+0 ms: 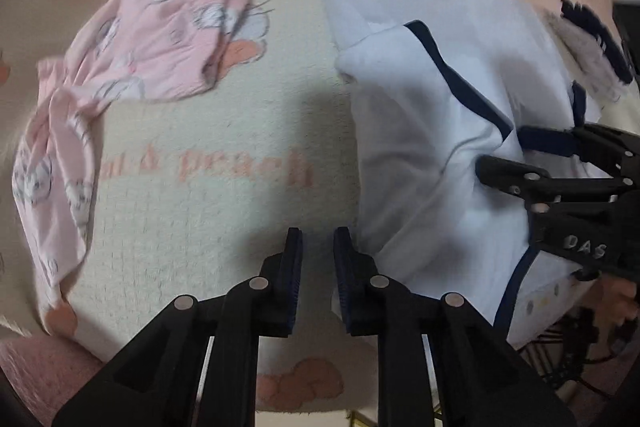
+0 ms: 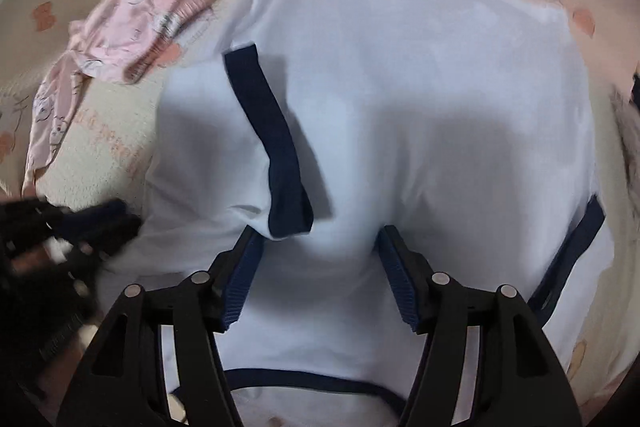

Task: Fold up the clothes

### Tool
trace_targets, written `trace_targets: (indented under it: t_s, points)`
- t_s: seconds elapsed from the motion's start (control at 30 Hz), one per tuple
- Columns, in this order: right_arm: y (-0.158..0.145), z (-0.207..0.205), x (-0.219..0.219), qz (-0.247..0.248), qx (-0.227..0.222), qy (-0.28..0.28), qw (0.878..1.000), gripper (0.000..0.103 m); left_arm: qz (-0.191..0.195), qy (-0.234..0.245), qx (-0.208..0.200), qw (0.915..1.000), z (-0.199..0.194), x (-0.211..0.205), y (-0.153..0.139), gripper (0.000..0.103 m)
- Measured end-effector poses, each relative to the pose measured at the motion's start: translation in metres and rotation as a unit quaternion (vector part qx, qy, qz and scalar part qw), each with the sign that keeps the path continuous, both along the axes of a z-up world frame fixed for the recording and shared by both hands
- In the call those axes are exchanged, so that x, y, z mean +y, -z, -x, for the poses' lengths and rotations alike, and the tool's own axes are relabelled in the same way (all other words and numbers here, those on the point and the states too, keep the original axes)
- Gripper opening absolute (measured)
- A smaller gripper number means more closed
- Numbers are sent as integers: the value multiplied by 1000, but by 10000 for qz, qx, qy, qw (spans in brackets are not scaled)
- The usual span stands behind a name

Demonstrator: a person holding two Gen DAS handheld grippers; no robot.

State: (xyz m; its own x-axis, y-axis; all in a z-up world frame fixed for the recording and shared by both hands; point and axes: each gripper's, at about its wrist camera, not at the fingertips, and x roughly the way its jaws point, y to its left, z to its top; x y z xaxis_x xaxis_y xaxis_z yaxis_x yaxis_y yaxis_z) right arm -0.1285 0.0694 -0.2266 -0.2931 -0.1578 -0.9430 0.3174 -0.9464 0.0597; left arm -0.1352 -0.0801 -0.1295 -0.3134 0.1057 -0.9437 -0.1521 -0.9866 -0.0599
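A white T-shirt with navy trim (image 2: 420, 75) lies on the blanket, its left sleeve folded inward over the body, navy cuff (image 2: 276, 147) on top. It also shows at the right of the left wrist view (image 1: 420, 131). My right gripper (image 2: 320, 275) is open, its fingers spread over the shirt near the collar, holding nothing. It shows in the left wrist view (image 1: 532, 159) over the shirt. My left gripper (image 1: 318, 279) hovers over bare blanket just left of the shirt, jaws slightly apart and empty. It appears blurred at the left of the right wrist view (image 2: 100, 227).
A crumpled pink printed garment (image 1: 152, 39) lies on the blanket to the far left, also in the right wrist view (image 2: 140, 19). The cream and pink cartoon-cat blanket (image 1: 224, 155) covers the surface. A dark striped item (image 1: 596, 39) lies at the far right.
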Motion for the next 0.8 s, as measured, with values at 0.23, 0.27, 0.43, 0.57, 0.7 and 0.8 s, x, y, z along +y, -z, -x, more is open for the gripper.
trace_targets:
  t_s: [0.23,0.27,0.43,0.57,0.7,0.8]
  points:
    - [-39,-1,66,247,106,515,9983,62,-707,18,341,9969,20,10,-19,19]
    - [-43,2,86,163,176,697,9973,62,-700,138,353,9968,26,19,-20,19]
    - [-52,34,193,-599,562,1695,9821,62,-636,897,360,9933,77,85,-25,19]
    - [-42,62,248,-689,565,1571,9836,62,-704,1401,228,9874,120,168,-14,19]
    - [-20,93,242,-333,353,1198,9916,62,-743,1642,121,9836,148,240,-2,19]
    - [1,112,235,-232,51,991,9948,60,-744,1751,130,9817,151,261,-4,19]
